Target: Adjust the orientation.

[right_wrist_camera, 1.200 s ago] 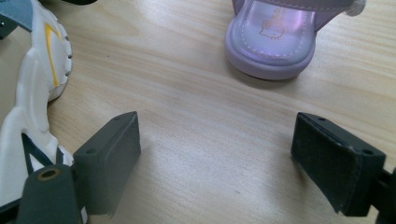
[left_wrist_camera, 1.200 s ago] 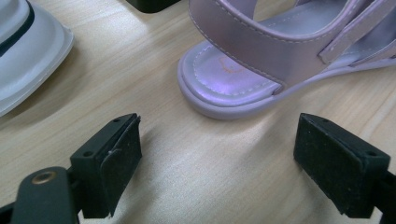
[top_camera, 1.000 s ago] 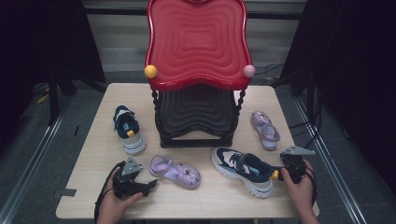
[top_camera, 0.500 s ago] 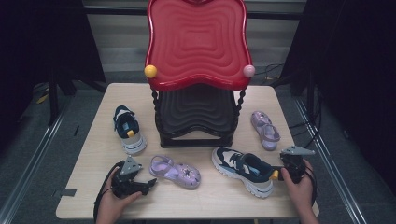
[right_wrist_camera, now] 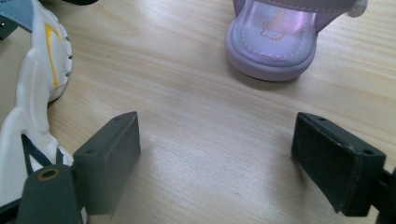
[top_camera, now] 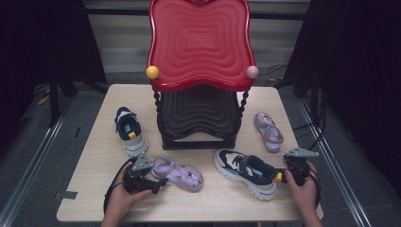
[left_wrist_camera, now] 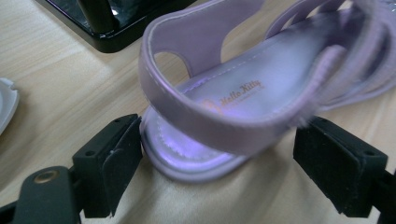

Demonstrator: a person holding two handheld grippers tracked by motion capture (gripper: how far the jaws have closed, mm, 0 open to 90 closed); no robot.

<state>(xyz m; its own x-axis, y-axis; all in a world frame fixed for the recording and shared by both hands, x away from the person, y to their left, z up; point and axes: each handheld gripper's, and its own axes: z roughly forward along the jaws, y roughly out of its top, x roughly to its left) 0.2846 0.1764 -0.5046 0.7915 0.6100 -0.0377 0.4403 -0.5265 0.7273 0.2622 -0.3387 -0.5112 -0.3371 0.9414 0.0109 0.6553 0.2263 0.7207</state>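
Left gripper (top_camera: 153, 183) fingers spread wide, straddling heel of lilac plastic strap sandal (top_camera: 179, 173) on pale wood counter (top_camera: 94, 142), not pinching; sandal's long axis runs toward 4 o'clock. Right gripper (top_camera: 280, 176) fingers spread, empty, beside navy/white sneaker (top_camera: 246, 171); left is nearer

Bare wood lies open between the right gripper (top_camera: 289, 176)'s wide-apart jaws, a clear lane running up to the heel of the far purple sandal (right_wrist_camera: 275, 39), which blocks the end of it. On that gripper's left the navy and white sneaker (top_camera: 246, 172) crowds in close. Over at the left gripper (top_camera: 152, 183), the near purple sandal (left_wrist_camera: 243, 107) sits heel-first in the gap, the jaws wide on either side. Behind it the black base of the red-topped stand (top_camera: 198, 120) walls off the table (top_camera: 94, 151)'s middle, with another sneaker (top_camera: 130, 130) parked left of it.
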